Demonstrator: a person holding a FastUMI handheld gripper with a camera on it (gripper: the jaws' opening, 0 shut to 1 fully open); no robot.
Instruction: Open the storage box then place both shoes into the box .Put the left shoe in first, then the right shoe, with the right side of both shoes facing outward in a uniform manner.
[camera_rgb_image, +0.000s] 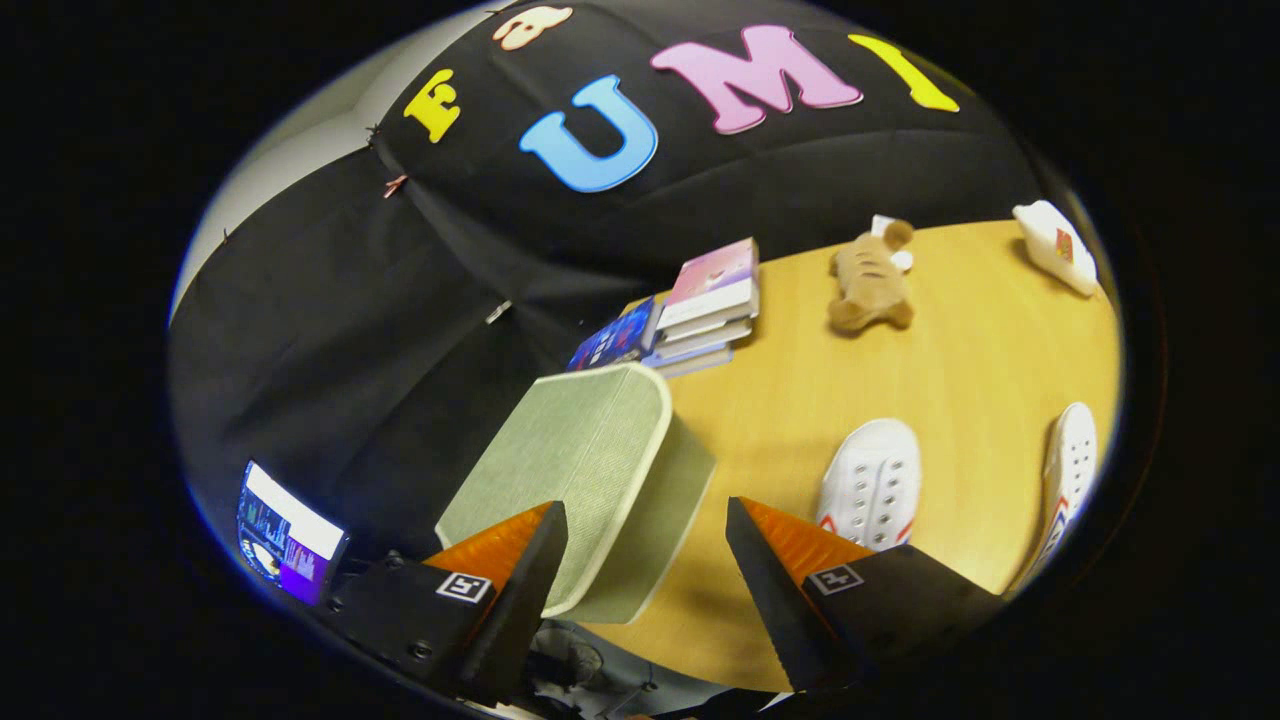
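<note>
In the gripper view, the gripper (645, 560) has its two fingers spread wide apart, pinching nothing. One storage box (585, 480), pale green with a lighter rim, sits at the worktop's (800, 400) edge, next to the black cloth wall; its lid is shut. The box lies just ahead of the fingers, and its near corner reaches into the gap between them, close to one finger, though whether it touches is hard to tell.

Two white shoes lie on the worktop, well apart from the box. The first shoe (872, 483) lies just beyond the other finger, its perforated upper showing and its heel end hidden behind that finger. The second shoe (1068, 470) lies farther out toward the worktop's edge, apart from the first, with a coloured stripe along its side.

Beyond the box, at the worktop's far corner by the cloth wall, stands one stack of books (700, 310), several volumes high. One brown plush toy (870, 280) lies along the far edge, and one white packet (1055, 245) sits farther along that edge. One lit screen (288, 535) shows off the worktop beside the fingers.
</note>
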